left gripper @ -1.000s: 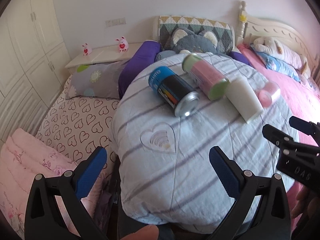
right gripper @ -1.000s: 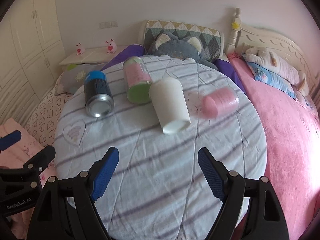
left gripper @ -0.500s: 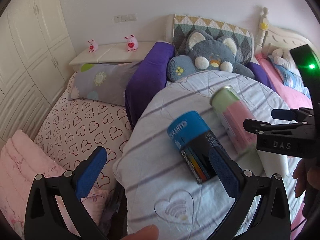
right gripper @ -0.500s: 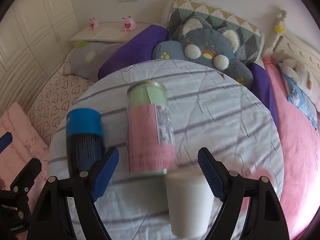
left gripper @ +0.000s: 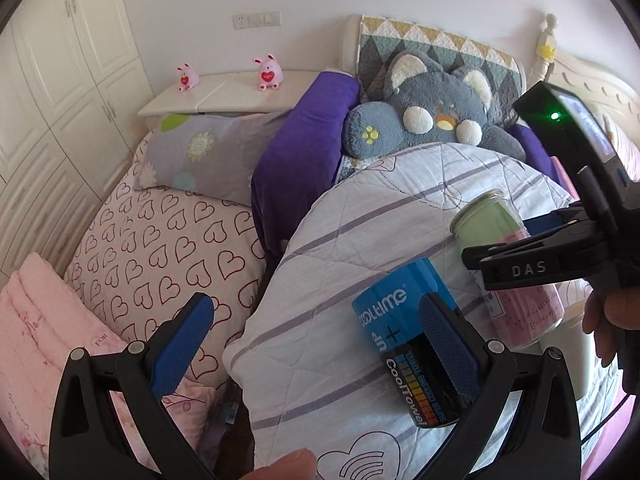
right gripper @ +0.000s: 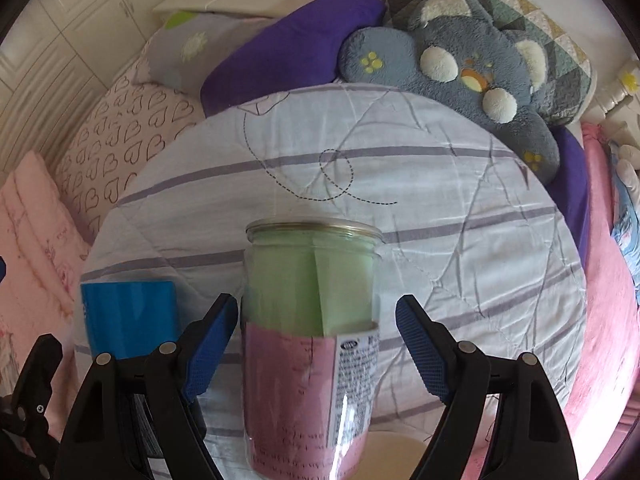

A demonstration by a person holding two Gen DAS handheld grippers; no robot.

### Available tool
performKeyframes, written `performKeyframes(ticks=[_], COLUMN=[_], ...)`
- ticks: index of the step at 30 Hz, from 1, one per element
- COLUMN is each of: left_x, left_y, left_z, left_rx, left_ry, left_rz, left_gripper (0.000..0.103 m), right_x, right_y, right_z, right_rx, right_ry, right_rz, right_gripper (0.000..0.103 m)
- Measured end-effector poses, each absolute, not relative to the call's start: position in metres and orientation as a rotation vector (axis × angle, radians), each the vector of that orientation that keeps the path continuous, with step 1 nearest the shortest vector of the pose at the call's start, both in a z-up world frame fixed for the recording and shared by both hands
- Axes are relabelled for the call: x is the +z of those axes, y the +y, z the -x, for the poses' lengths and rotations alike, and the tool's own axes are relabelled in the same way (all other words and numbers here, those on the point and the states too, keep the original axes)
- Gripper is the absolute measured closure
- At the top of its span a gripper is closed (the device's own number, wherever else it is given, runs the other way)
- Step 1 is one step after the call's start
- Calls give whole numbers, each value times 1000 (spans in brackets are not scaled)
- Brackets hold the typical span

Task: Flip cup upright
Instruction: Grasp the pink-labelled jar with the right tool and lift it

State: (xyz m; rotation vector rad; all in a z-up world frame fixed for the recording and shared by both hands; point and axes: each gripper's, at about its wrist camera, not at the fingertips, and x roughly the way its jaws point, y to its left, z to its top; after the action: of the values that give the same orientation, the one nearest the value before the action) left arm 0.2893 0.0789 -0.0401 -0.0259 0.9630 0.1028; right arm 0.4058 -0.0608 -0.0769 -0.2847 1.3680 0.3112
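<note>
A clear cup with a green and pink paper sleeve lies on its side on the round striped quilt. My right gripper is open and straddles it, one blue pad on each side, not touching. The cup also shows in the left wrist view, partly behind the right gripper's body. A blue and black CoolTowel can lies on its side left of the cup. My left gripper is open and empty, its right pad in front of the can.
A white cup lies at the bottom edge, just below the pink cup. A grey plush toy, a purple bolster and pillows ring the quilt's far side. A pink folded blanket lies at left.
Both grippers moved forward and down toward the objects. The right gripper came to straddle the green and pink cup; the left closed in on the blue can. Both stay open.
</note>
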Motion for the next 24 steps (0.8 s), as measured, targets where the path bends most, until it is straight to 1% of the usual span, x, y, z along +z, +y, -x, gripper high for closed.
performKeyframes(ticks=[11,12,13,24], left_x=[-44,-44,-43,-47], left_y=[79,79,79,82], left_z=[-290,-290,-290,-296], left_rx=[103,106,109,134], left_ry=[971,970,969,979], left_rz=[23,22,22,27], left_gripper=[0,0,0,0], right_x=[-99,-101,-105,-93], right_y=[-60,-61,-62,-69], right_z=[-411,-412,-415,-412], right_rx=[330,326,323,333], right_ry=[1431,1434,1438,1367], right_rz=[302,299,298,212], right_gripper=[22,30,33,33])
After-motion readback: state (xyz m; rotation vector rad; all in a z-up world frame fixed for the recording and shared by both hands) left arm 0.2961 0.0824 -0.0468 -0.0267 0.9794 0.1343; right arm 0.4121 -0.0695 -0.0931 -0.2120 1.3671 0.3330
